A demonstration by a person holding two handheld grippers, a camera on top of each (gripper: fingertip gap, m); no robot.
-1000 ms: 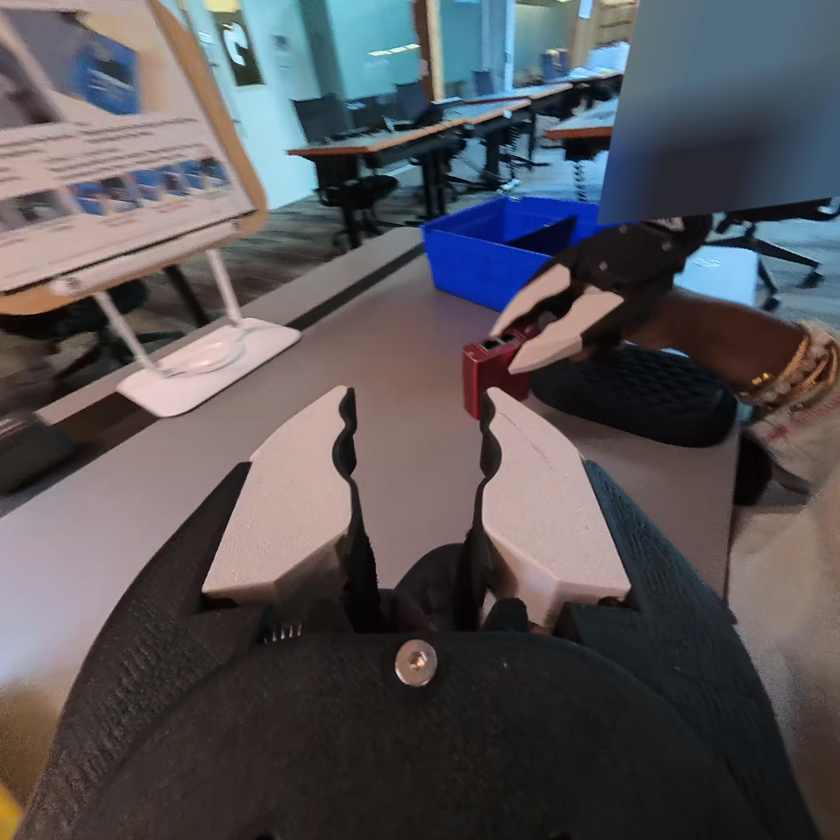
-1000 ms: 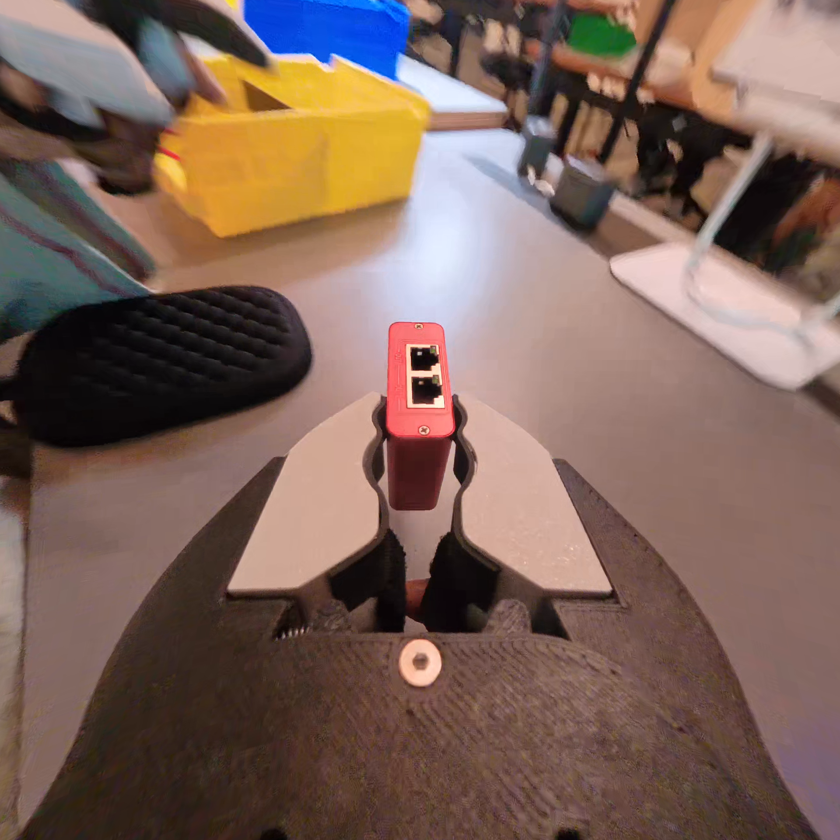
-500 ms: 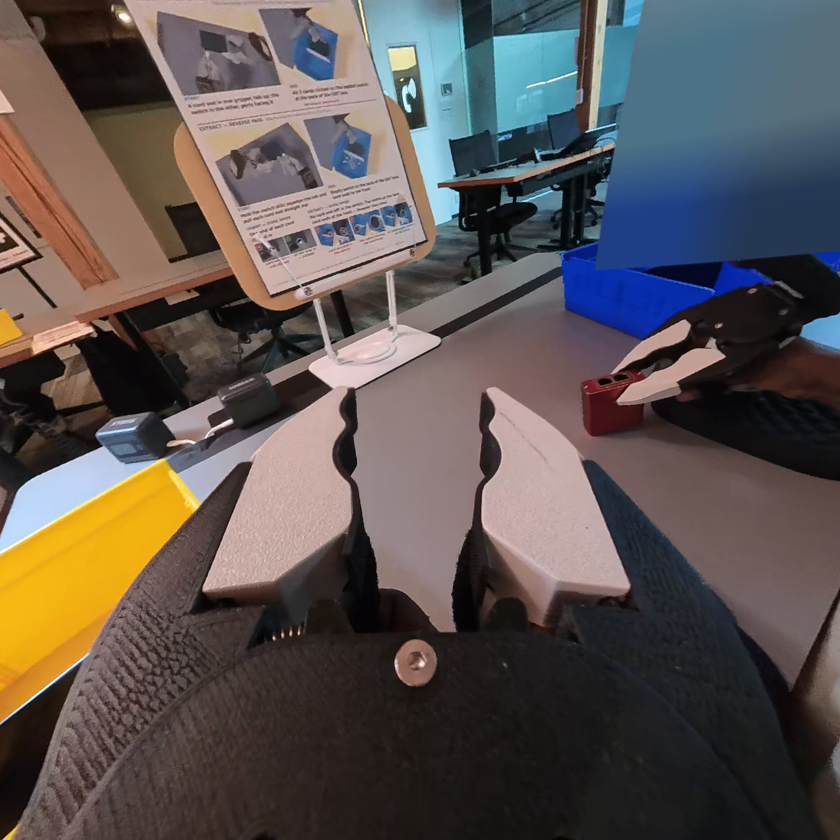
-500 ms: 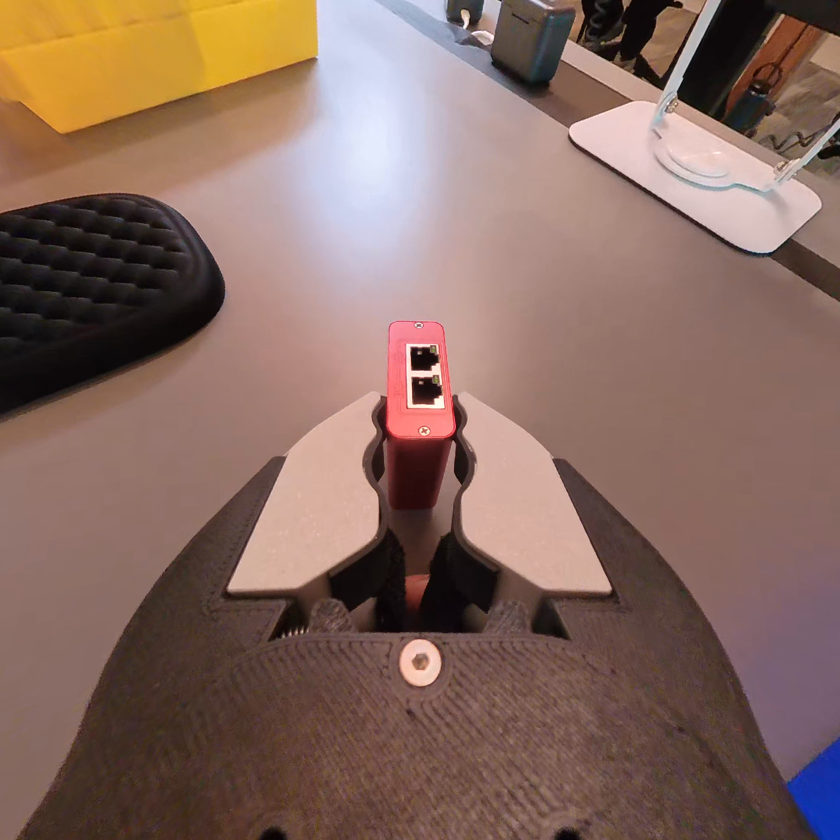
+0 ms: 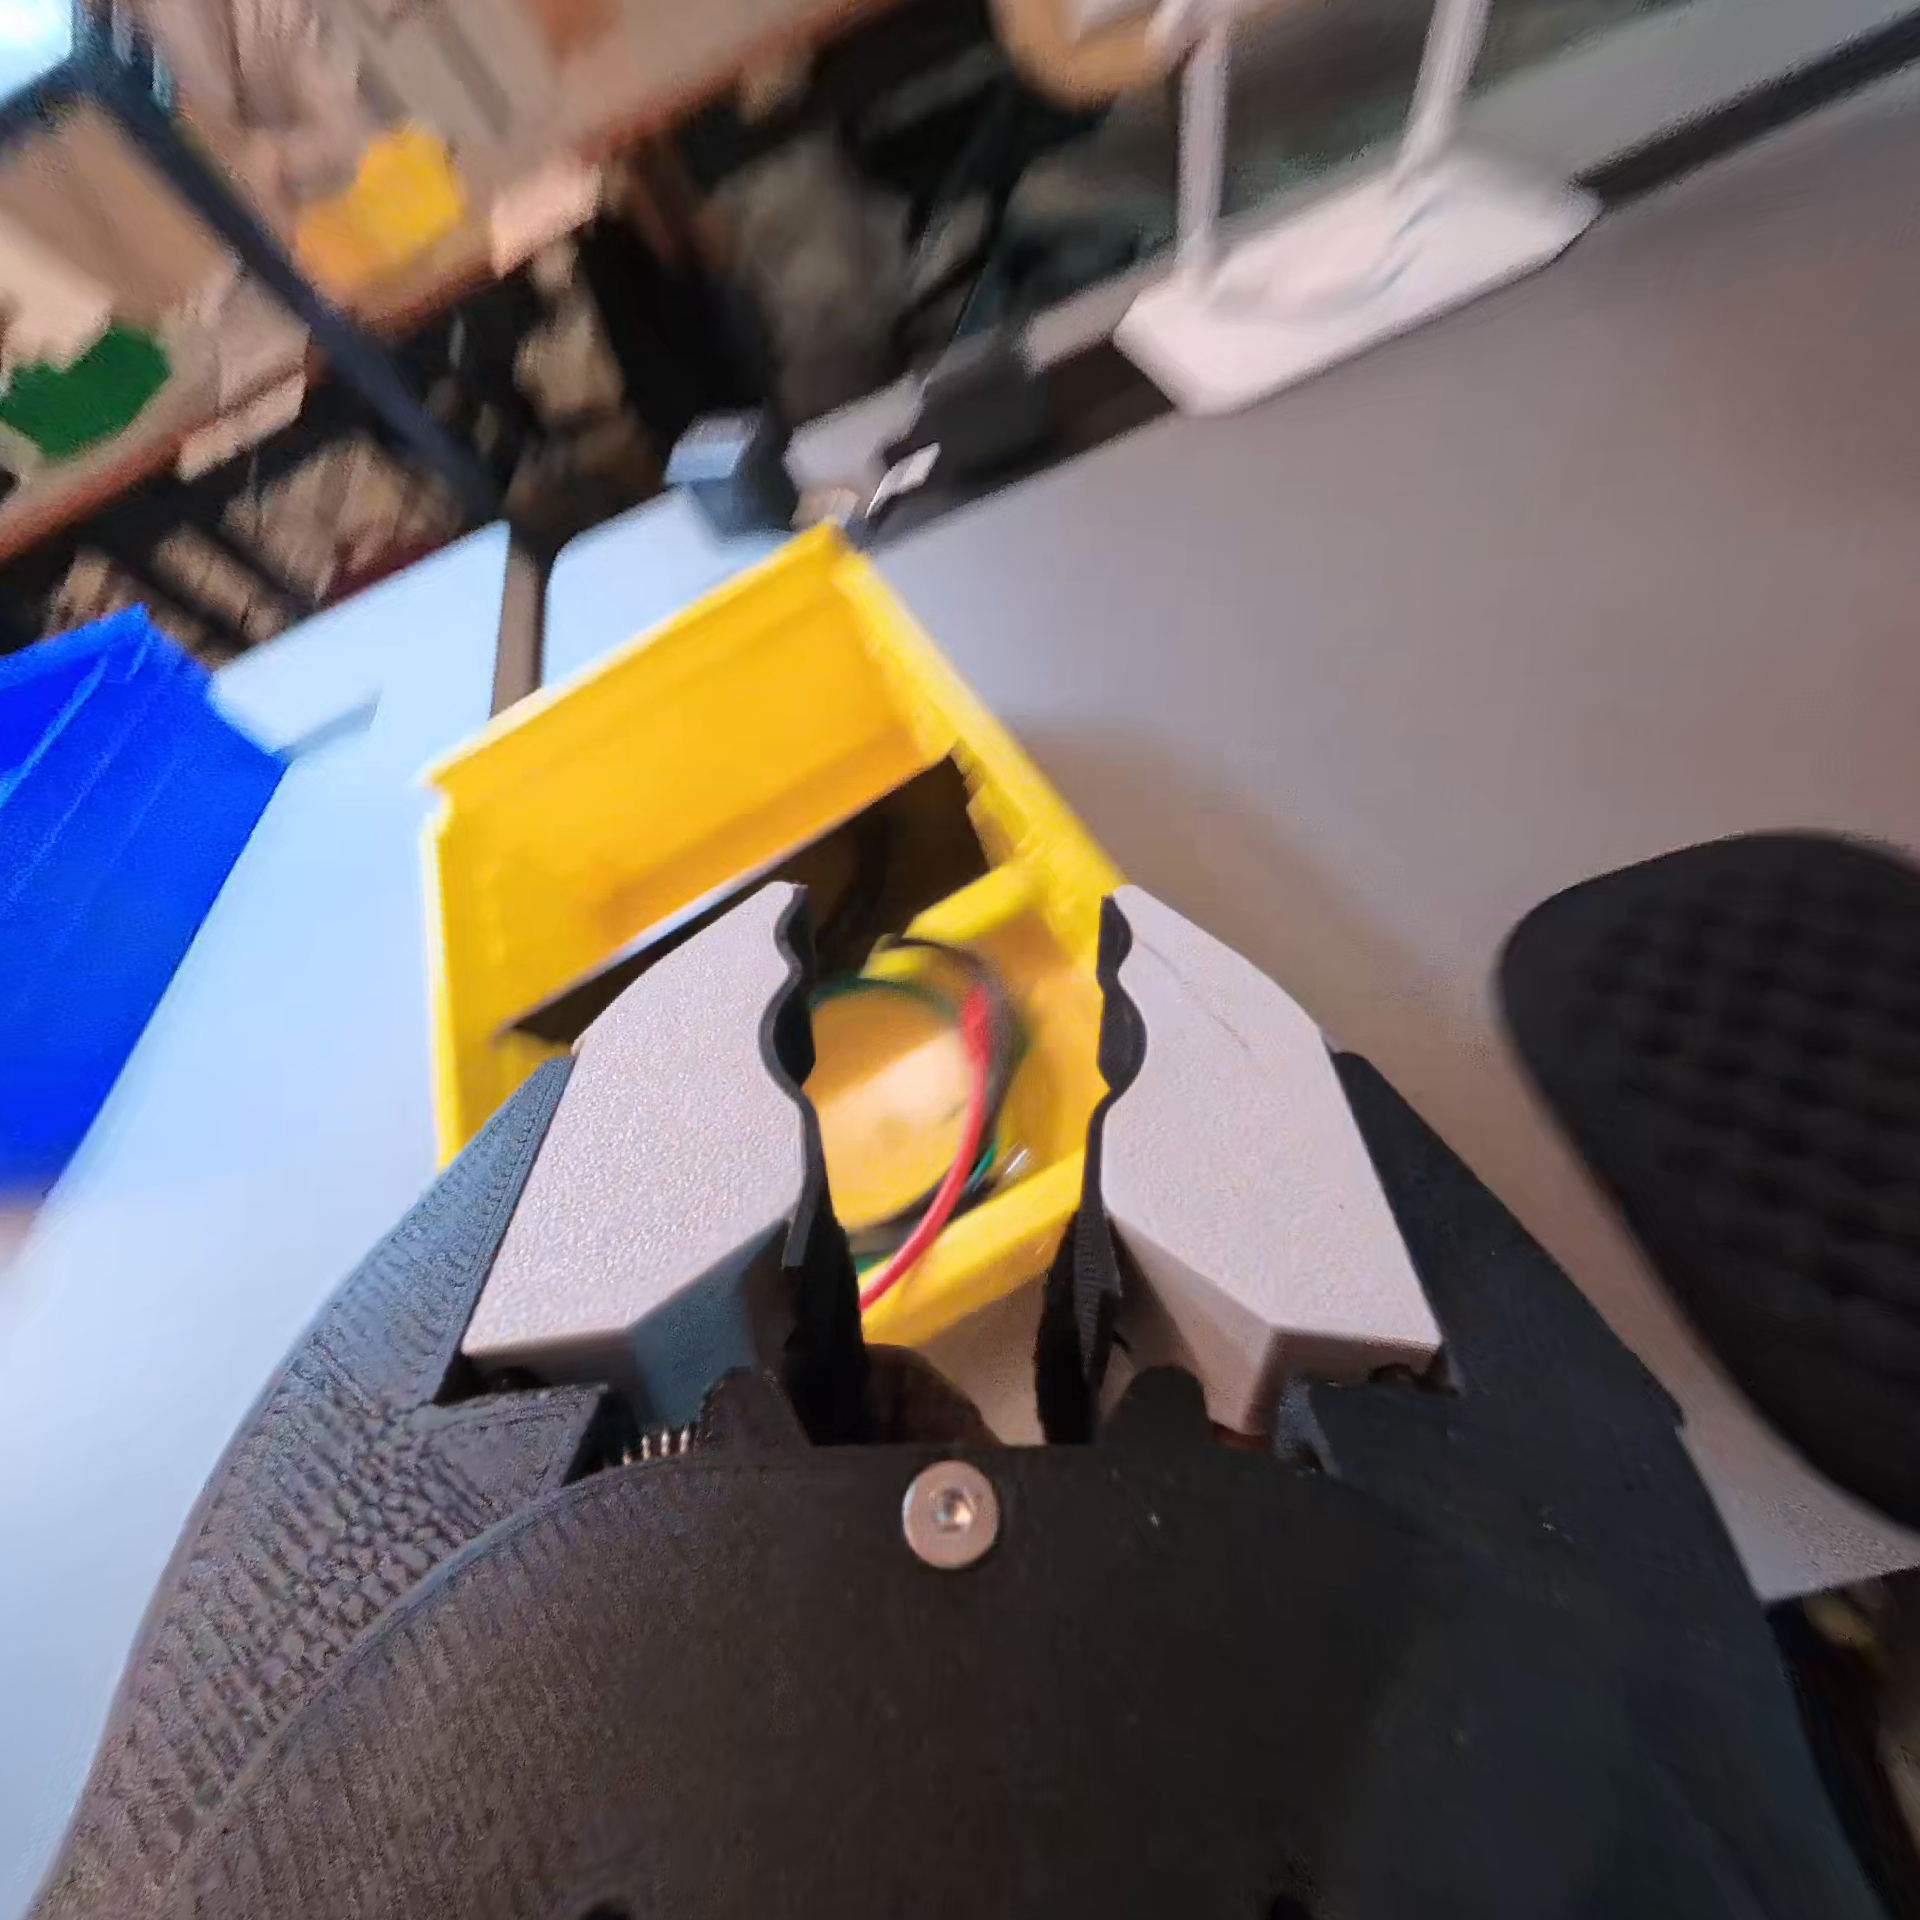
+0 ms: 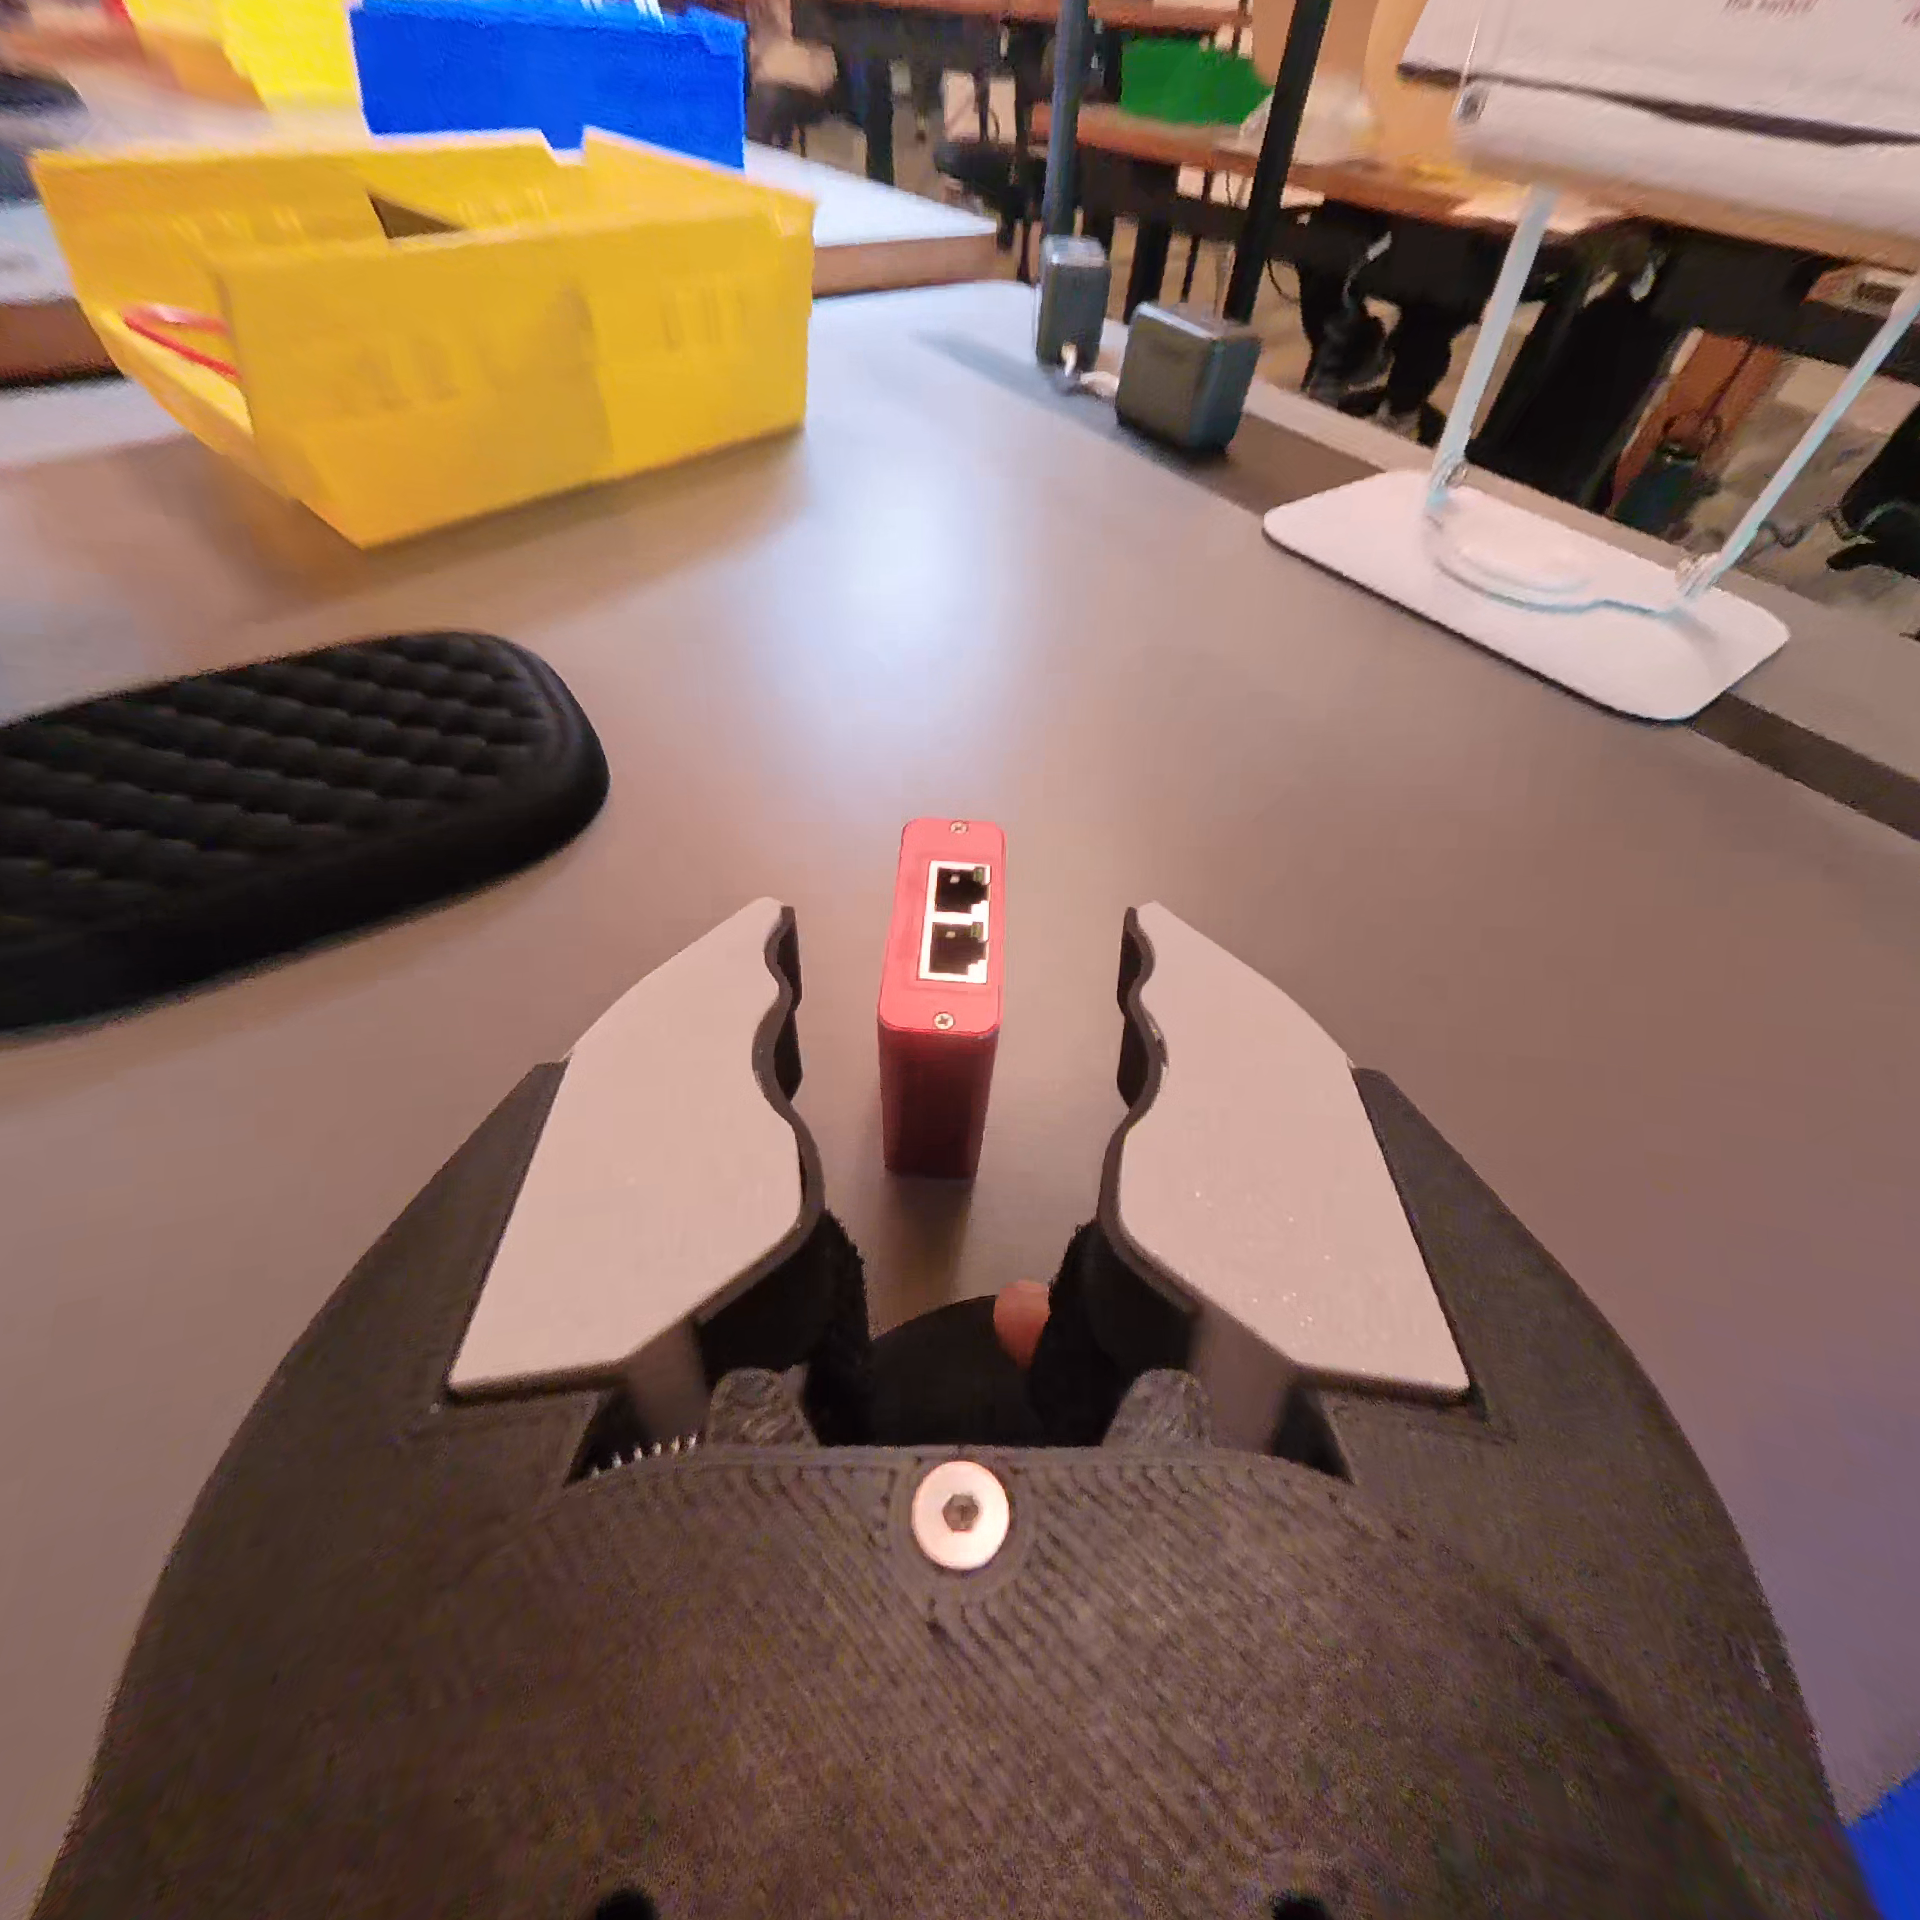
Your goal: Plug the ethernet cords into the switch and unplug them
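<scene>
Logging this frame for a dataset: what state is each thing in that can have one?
Left hand-held gripper: open, empty, aimed at the yellow bin.
Right hand-held gripper: open, fingers either side of the switch, not touching it.
Red switch: standing on end on the table, both ports empty, facing up.
Yellow bin: holds coiled cords.
Black pad: flat on the table.

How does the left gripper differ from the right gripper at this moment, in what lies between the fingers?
The left gripper points into the yellow plastic bin at coiled thin cords; the right gripper brackets the small red metal switch standing on the grey table. The left view is blurred, the right sharp. Both are open, gripping nothing.
</scene>
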